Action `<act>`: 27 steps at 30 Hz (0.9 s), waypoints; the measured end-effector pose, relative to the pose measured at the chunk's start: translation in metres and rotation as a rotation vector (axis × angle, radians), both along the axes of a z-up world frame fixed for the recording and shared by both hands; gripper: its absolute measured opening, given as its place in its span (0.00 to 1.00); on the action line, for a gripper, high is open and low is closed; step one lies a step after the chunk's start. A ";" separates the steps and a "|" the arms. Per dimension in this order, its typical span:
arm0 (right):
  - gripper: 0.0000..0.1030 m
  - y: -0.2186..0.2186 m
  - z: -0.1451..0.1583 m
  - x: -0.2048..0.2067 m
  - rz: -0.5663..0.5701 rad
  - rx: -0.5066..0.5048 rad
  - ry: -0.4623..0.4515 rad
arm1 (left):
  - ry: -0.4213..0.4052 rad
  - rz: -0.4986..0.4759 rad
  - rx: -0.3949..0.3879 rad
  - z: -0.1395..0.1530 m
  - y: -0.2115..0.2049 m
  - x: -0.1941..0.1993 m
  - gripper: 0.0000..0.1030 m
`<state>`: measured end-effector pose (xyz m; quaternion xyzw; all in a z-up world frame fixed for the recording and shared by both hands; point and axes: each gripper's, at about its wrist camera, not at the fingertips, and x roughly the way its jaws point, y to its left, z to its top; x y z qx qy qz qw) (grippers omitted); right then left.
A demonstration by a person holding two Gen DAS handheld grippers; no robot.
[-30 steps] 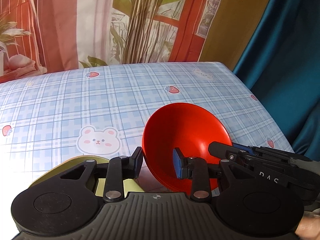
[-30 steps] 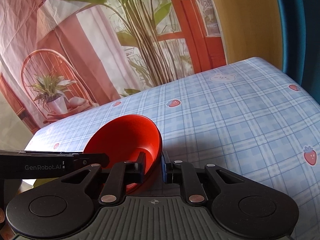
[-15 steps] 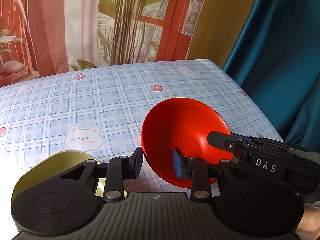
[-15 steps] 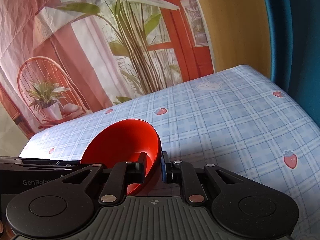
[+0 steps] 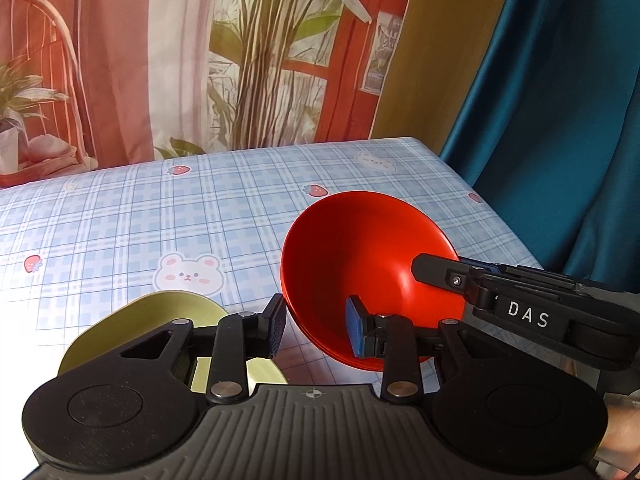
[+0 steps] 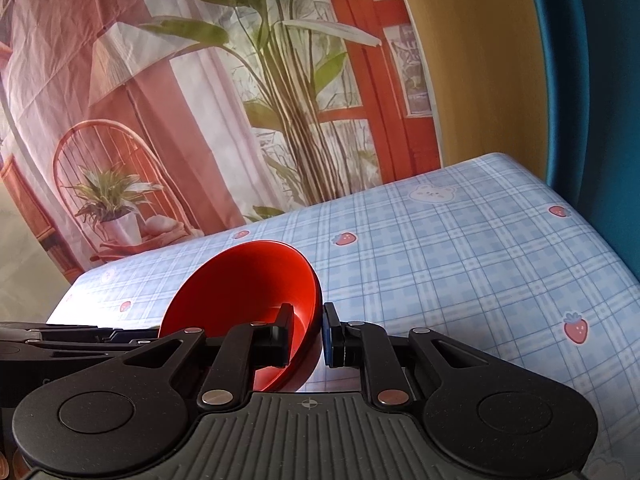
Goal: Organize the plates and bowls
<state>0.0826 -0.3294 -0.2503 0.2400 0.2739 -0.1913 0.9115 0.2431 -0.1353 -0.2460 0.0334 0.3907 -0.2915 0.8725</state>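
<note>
The red bowl (image 5: 372,264), smooth, glossy and empty, is tilted above the table (image 5: 160,220) with its checked blue cloth. The right gripper (image 6: 306,334) clamps its fingers on the bowl's rim. The left gripper (image 5: 316,330) straddles the opposite wall, fingers apart, contact unclear. Left of the bowl, a matte green plate (image 5: 176,312) lies partly hidden.

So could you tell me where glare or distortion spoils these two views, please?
Left wrist view: the tablecloth blows out white at the left edge, beside the green plate. Right wrist view: similar glare behind the red bowl, and fisheye bends the table's edge and the blue curtain.
</note>
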 end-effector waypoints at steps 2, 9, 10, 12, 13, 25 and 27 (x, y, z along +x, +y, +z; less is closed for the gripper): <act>0.14 0.006 0.005 0.001 0.006 -0.006 -0.003 | -0.009 0.003 -0.001 0.003 0.005 -0.005 0.33; 0.13 0.025 0.019 0.006 0.035 -0.022 -0.014 | -0.034 0.029 -0.013 0.017 0.025 -0.015 0.33; 0.13 0.027 0.021 0.006 0.040 -0.024 -0.015 | -0.036 0.034 -0.016 0.019 0.029 -0.017 0.33; 0.13 0.033 0.024 0.008 0.051 -0.024 -0.016 | -0.041 0.044 -0.021 0.023 0.035 -0.020 0.33; 0.13 0.036 0.025 0.009 0.056 -0.027 -0.016 | -0.044 0.048 -0.023 0.024 0.038 -0.021 0.33; 0.13 0.073 0.034 0.031 0.136 -0.042 -0.006 | -0.050 0.115 -0.041 0.030 0.079 -0.036 0.33; 0.13 0.080 0.033 0.036 0.151 -0.042 -0.003 | -0.048 0.128 -0.044 0.028 0.088 -0.037 0.33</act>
